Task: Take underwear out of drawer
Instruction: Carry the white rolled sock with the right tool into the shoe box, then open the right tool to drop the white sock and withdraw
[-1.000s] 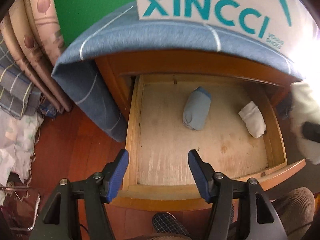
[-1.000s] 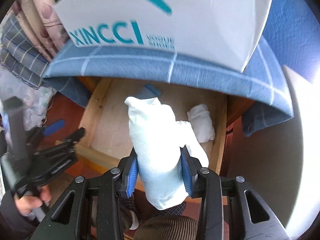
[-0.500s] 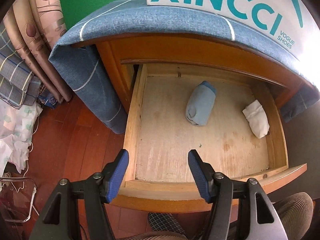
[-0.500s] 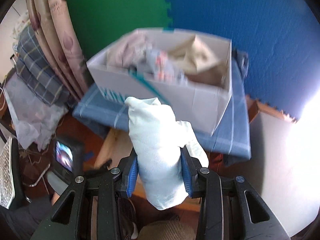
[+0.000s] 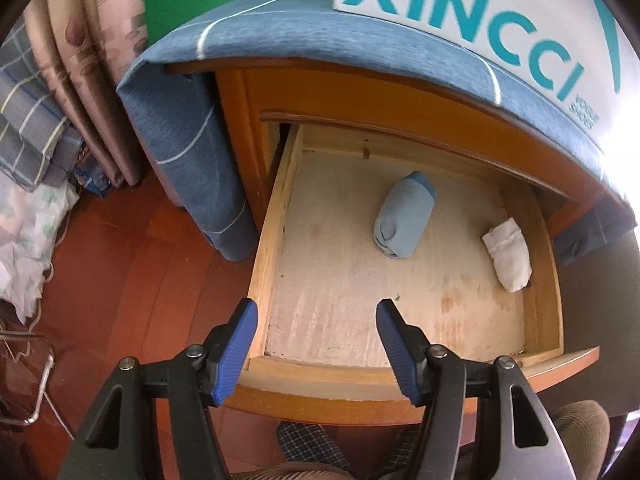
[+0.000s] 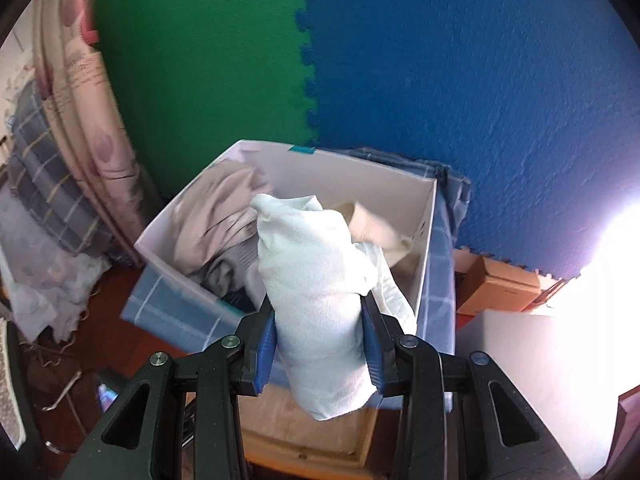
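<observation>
In the left wrist view, folded plaid and patterned fabrics [image 5: 52,92] are seen at the far left above a red wooden floor [image 5: 120,280]. A blue checked cloth [image 5: 188,136] is draped over the wooden cabinet and hangs down its left side. The left gripper [image 5: 316,344] is held released above the front left part of the open drawer [image 5: 272,240], with nothing between its blue pads. Inside the drawer, a rolled blue underwear bundle [image 5: 404,220] is seen lying near the back middle, and a rolled white bundle [image 5: 508,256] just beside the right wall; the two are well apart. A white box with teal lettering [image 5: 480,16] is set on the cloth above.

In the right wrist view, the white box [image 6: 160,248] is seen from above, filled with loose beige and grey clothes [image 6: 220,232]. The right gripper [image 6: 320,344] is clenched on a pale rolled underwear bundle [image 6: 316,280], which is held upright above the box and the drawer, out of the drawer. A green and blue foam wall [image 6: 440,80] is seen behind
</observation>
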{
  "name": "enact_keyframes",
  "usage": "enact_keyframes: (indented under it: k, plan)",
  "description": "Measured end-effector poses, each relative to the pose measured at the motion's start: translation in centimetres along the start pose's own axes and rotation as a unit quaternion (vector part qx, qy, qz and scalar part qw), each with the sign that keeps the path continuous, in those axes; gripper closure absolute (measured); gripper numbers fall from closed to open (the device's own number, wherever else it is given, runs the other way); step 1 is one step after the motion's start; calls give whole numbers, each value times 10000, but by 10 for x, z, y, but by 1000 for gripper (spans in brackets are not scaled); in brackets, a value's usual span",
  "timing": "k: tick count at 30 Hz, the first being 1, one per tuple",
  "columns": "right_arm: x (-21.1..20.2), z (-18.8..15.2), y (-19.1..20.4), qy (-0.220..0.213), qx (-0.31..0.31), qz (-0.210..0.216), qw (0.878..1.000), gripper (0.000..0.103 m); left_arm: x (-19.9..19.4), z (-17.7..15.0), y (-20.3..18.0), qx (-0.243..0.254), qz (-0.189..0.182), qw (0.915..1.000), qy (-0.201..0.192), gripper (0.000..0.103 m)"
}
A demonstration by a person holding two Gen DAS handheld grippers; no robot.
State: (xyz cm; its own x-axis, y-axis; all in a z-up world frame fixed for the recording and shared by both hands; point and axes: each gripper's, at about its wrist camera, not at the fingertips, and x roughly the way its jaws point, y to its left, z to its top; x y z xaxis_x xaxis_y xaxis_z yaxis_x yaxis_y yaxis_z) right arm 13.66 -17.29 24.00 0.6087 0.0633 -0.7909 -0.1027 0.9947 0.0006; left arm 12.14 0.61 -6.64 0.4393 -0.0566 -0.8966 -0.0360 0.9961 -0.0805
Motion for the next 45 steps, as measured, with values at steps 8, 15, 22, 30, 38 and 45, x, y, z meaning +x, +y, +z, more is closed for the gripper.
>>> enact_keyframes:
  k: [8,15,22,30,38,45]
  plan:
    - [53,14,-8,329,96,-283,9990,67,-1,0,4,-109,-88,9999,-14,40]
    - [87,10,-13,597,99,-464,9971,67,-1,1,5,-132,-166,9998,-19,40]
    - [115,11,-14,744,122,-611,9953,67,-2,2,7,-181,-237,9995,-44,40]
    - [127,10,-6,796,25,-724,9942,64,0,2,11,-324,-384,9987,-53,40]
    - [112,9,-6,781,-10,-629,9950,58,1,3,9,-260,-339,9991,-36,40]
    - [75,7,-3,526,-103,-485,9974,49,3,2,5,-174,-271,9995,-17,40]
